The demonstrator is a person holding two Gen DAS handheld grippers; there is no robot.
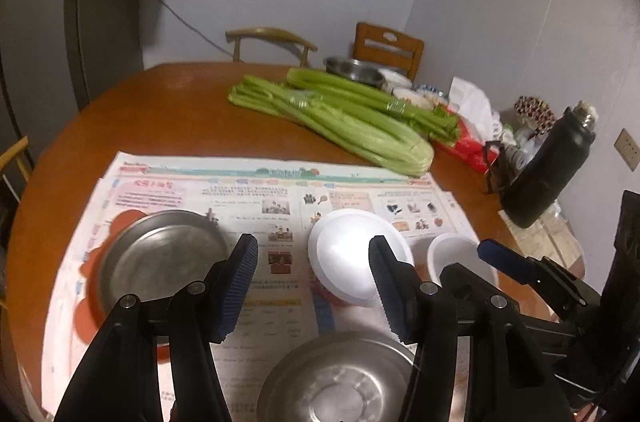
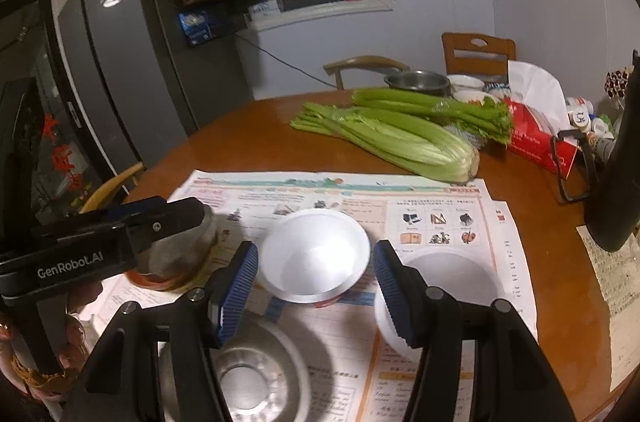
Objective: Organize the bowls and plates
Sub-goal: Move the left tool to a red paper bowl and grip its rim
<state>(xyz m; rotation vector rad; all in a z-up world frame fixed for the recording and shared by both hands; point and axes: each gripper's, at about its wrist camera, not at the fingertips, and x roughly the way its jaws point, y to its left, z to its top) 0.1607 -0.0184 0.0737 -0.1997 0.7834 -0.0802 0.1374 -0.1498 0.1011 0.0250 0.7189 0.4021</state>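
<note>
On a newspaper (image 1: 256, 198) lie a steel plate (image 1: 160, 258) on an orange plate at left, a steel bowl (image 1: 340, 378) at the near edge, a white bowl with a red band (image 1: 356, 254) tilted in the middle, and a white bowl (image 1: 456, 254) at right. My left gripper (image 1: 314, 286) is open and empty above the paper, between the steel plate and the tilted white bowl. My right gripper (image 2: 316, 286) is open and empty, close in front of the tilted white bowl (image 2: 316, 254), with the other white bowl (image 2: 440, 286) behind its right finger and the steel bowl (image 2: 248, 382) below.
Celery bunches (image 1: 340, 118) lie across the round wooden table (image 1: 168, 110). A steel bowl and small dishes (image 1: 356, 70), a red tissue box (image 1: 468, 142) and a black flask (image 1: 548, 166) stand at the far right. Chairs (image 1: 388, 46) stand behind; a fridge (image 2: 132, 62) stands left.
</note>
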